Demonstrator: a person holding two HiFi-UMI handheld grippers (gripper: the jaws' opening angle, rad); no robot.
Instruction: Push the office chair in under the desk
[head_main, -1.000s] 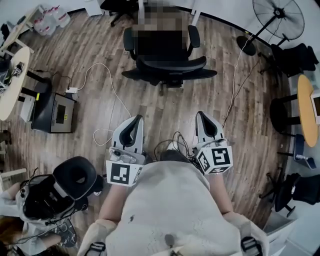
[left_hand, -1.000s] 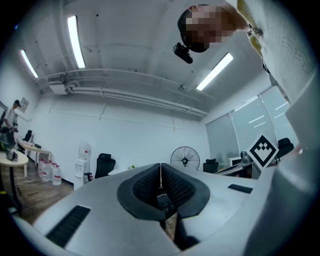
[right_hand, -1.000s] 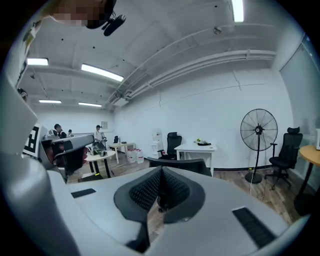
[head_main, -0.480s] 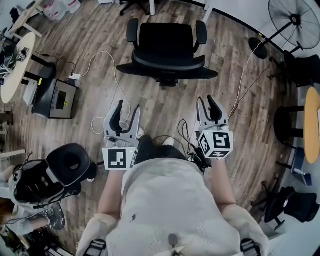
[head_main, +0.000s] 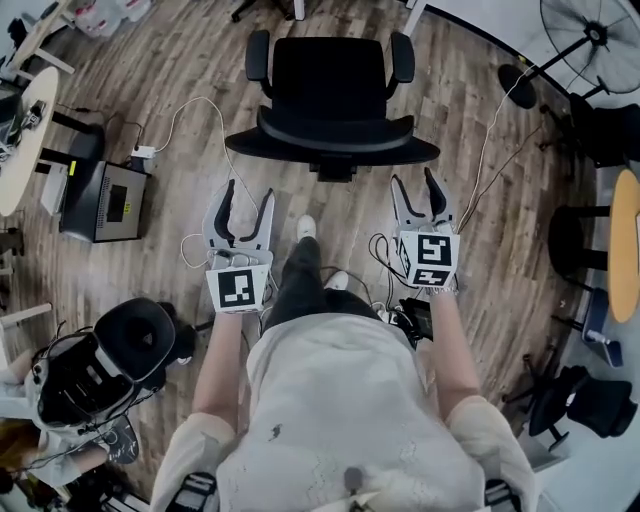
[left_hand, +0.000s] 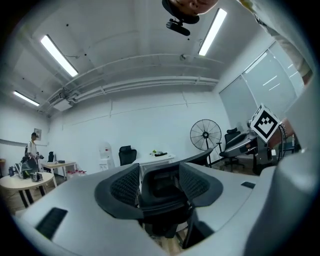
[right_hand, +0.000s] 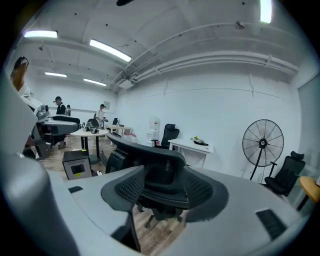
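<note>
Opening just now, both pairs of jaws: your left gripper (head_main: 248, 195) and right gripper (head_main: 415, 180) stand spread wide, with nothing between the pads and nothing held. Each one looks straight at the backrest of the office chair (head_main: 333, 90), which is near ahead but not yet touched.

Chair position: on the wood floor, back toward you, seat facing the white desk (right_hand: 192, 145). It is not under the desk yet.

Risks, as I judge them:
- The chair swivels. If one gripper lands before the other, or off-centre, the back may spin instead of rolling forward.
- The white cable (head_main: 215, 140) loops across the floor just beside the chair's left side. A caster could catch or drag it.
- The armrests may strike the desk legs or edge if the chair goes in skewed.
- The dark cables (head_main: 385, 255) lie by your feet, so they could snag your step as you walk in.

Writing: none readable. There are only the square markers on the gripper cubes. The black box (head_main: 108, 205) at the left has a small panel, too small to read.
</note>
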